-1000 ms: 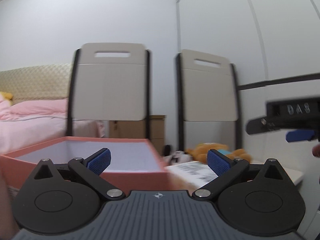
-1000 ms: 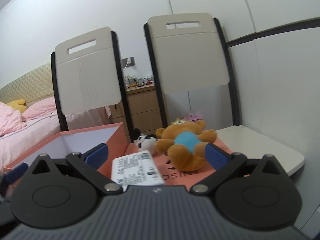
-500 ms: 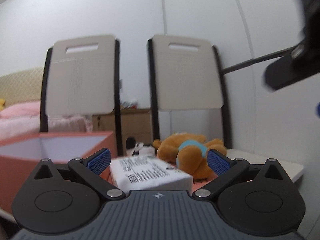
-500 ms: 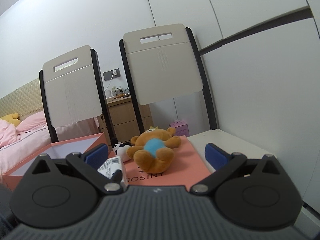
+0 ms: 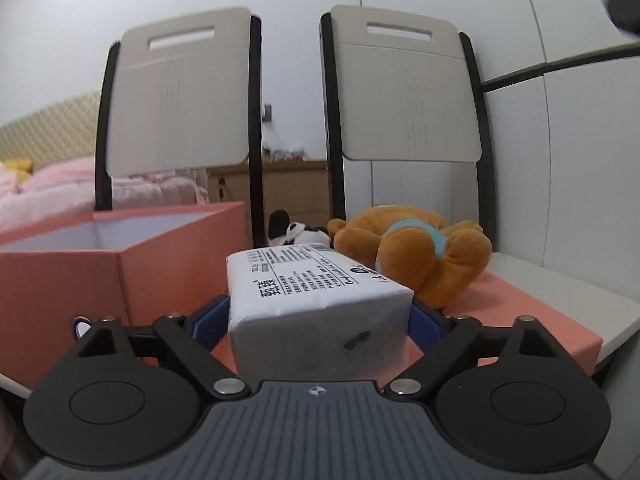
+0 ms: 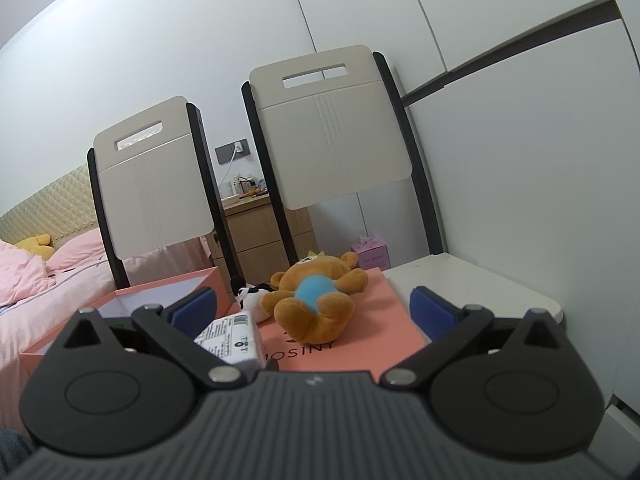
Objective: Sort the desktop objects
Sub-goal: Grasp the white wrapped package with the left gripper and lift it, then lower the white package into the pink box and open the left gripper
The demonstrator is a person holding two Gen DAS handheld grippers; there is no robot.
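On the flat pink lid, which serves as the landmark here, lie one white printed packet, one brown teddy bear in a blue shirt, and one small black-and-white panda toy. The left gripper has its blue pads pressed against both sides of the near end of the packet, clamped on it; the packet's far end points toward the bear. The bear lies on its back just beyond the packet, and the panda is tucked against the bear's head, at the lid's far edge. Left of the lid, just beside it, stands one open pink box with a white interior, its corner close to the packet. The right gripper hangs over the near edge of the lid with its fingers spread wide and nothing between them; the bear shows through the gap. Behind the lid stand two chairs: one chair beyond the box, another chair beyond the bear. Between their backs a wooden cabinet shows. The lid rests on a white table, whose bare part runs to its right.
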